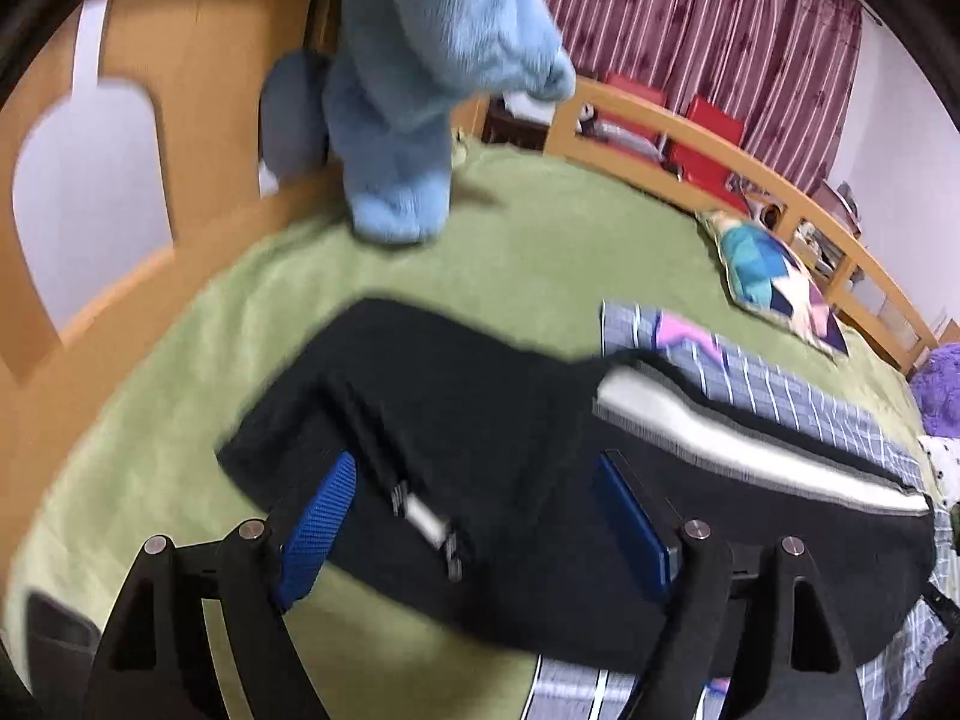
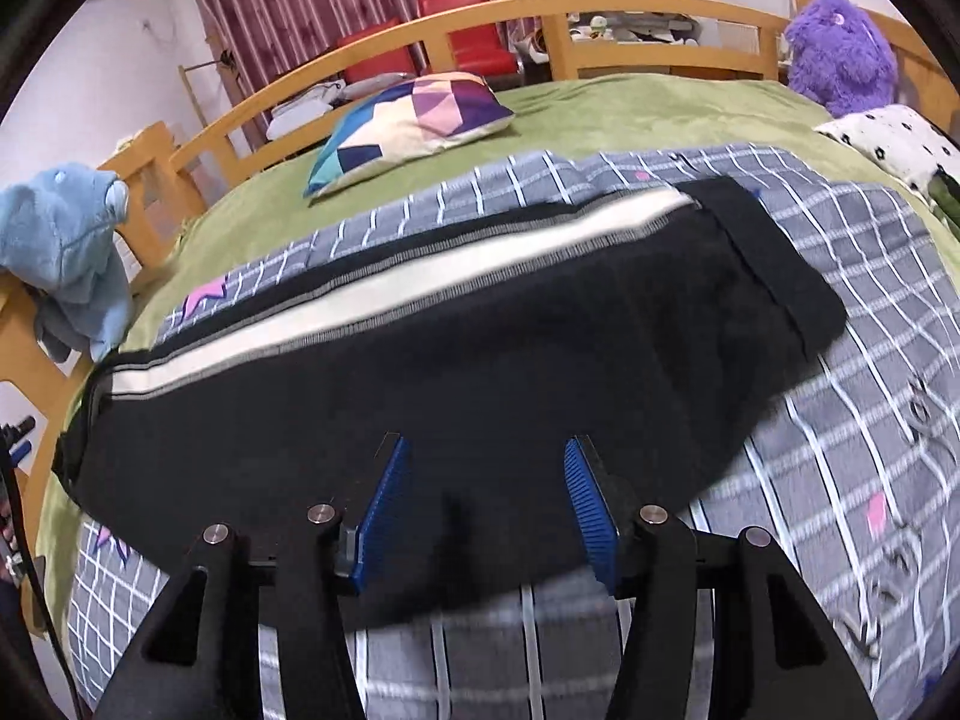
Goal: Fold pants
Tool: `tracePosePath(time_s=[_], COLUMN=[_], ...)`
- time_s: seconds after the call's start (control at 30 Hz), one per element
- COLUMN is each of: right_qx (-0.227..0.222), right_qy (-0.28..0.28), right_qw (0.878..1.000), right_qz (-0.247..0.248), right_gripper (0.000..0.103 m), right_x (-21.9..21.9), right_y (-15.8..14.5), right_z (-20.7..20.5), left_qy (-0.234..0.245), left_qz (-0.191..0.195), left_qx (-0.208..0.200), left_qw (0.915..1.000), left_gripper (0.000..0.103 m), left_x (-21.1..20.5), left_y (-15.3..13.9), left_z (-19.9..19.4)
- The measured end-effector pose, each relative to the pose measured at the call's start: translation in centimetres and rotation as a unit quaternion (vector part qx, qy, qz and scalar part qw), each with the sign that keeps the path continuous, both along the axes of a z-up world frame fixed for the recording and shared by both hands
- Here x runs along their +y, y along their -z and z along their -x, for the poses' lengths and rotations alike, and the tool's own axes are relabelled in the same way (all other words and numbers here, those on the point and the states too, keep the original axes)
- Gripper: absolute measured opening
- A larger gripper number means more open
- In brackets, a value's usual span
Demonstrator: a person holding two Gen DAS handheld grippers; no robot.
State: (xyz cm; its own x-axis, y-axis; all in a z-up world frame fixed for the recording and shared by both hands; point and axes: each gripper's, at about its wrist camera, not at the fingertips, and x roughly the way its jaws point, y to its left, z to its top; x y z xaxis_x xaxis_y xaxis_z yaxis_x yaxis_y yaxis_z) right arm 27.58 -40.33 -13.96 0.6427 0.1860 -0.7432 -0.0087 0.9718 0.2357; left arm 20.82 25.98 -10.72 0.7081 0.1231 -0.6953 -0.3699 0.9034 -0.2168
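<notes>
Black cotton pants with a white side stripe (image 1: 480, 420) lie just ahead of the wide, empty left tool (image 1: 474, 534), drawstring between its fingers. Right view: right tool (image 2: 487, 510), half spread, holds nothing above the pants' blurred near edge; grip both layers squarely.

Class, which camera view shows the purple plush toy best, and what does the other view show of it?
The right wrist view: the purple plush toy sits whole by the wooden bed rail. The left wrist view catches only a purple sliver at its right edge.
</notes>
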Motion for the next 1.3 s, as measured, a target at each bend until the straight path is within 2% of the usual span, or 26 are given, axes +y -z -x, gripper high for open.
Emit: tracePosePath(time_s=[0.07,0.17,0.2,0.23,0.27,0.3,0.37,0.47,0.53,0.57,0.6,0.67,0.73,0.83,0.9,1.03,1.13,1.2,1.3], right_qx=[0.008,0.023,0.027,0.031,0.035,0.037,0.046,0.048,0.048,0.048,0.049,0.048,0.046,0.043,0.042,0.036,0.033,0.027,0.022], right_qy=[0.008,0.026,0.030,0.037,0.043,0.046,0.056,0.064,0.070,0.071,0.073,0.074,0.074,0.075,0.078,0.087,0.095,0.101,0.107], right_qw=[1.000,0.999,0.999,0.998,0.998,0.998,0.997,0.997,0.996,0.996,0.996,0.996,0.996,0.996,0.996,0.994,0.993,0.992,0.989], right_qz=[-0.012,-0.027,-0.029,-0.031,-0.032,-0.032,-0.031,-0.021,-0.016,-0.016,-0.017,-0.019,-0.021,-0.026,-0.034,-0.049,-0.063,-0.075,-0.101], right_gripper=[0.053,0.053,0.053,0.053,0.053,0.053,0.053,0.053,0.053,0.053,0.053,0.053,0.053,0.053,0.053,0.053,0.056,0.062,0.064], right_x=[-0.4,-1.2,-1.3,-1.6,-1.8,-2.0,-2.4,-2.6,-2.7,-2.7,-2.7,-2.4,-2.2,-2.0,-2.1,-3.0,-4.0,-4.7,-5.9], right_y=[0.8,2.0,2.3,2.7,2.9,3.1,3.7,4.0,4.0,3.9,3.9,3.8,3.7,3.5,3.5,3.3,3.4,3.4,3.8], right_z=[1.4,2.5,2.8,3.0,3.1,3.2,3.5,4.0,4.3,4.4,4.5,4.7,5.0,5.3,5.5,5.5,5.4,5.1,3.9], left_qy=[0.020,0.028,0.024,0.016,0.007,0.006,-0.001,-0.051,-0.081,-0.098,-0.110,-0.107,-0.084,-0.043,-0.014,0.022,0.034,0.032,0.011], left_qz=[0.003,-0.018,-0.022,-0.028,-0.037,-0.039,-0.032,-0.032,-0.027,-0.025,-0.023,-0.023,-0.028,-0.008,0.017,0.083,0.135,0.150,0.185], left_qx=[0.021,0.048,0.053,0.055,0.058,0.052,0.022,-0.038,-0.052,-0.051,-0.055,-0.071,-0.062,-0.036,-0.010,0.030,0.039,0.045,0.026], left_qw=[0.9996,0.9983,0.9981,0.9980,0.9976,0.9979,0.9993,0.9975,0.9950,0.9935,0.9921,0.9914,0.9941,0.9984,0.9997,0.9959,0.9895,0.9872,0.9823], left_gripper=[0.080,0.080,0.074,0.060,0.033,0.021,0.019,0.019,0.030,0.050,0.066,0.067,0.067,0.067,0.067,0.067,0.067,0.067,0.067], left_x=[-0.8,-1.9,-2.0,-1.9,-1.5,-1.2,0.2,3.2,4.9,5.6,6.0,6.1,5.5,4.2,3.1,0.9,-0.2,-0.1,0.8], left_y=[2.0,4.3,4.9,5.3,5.4,5.1,3.7,-0.1,-2.3,-3.2,-4.1,-5.1,-5.4,-3.9,-1.7,3.4,6.7,8.1,9.2], left_z=[-0.2,-1.4,-2.0,-2.5,-3.3,-3.9,-5.1,-6.6,-7.4,-7.8,-7.8,-7.5,-7.0,-5.5,-3.8,0.3,2.9,3.4,3.4])
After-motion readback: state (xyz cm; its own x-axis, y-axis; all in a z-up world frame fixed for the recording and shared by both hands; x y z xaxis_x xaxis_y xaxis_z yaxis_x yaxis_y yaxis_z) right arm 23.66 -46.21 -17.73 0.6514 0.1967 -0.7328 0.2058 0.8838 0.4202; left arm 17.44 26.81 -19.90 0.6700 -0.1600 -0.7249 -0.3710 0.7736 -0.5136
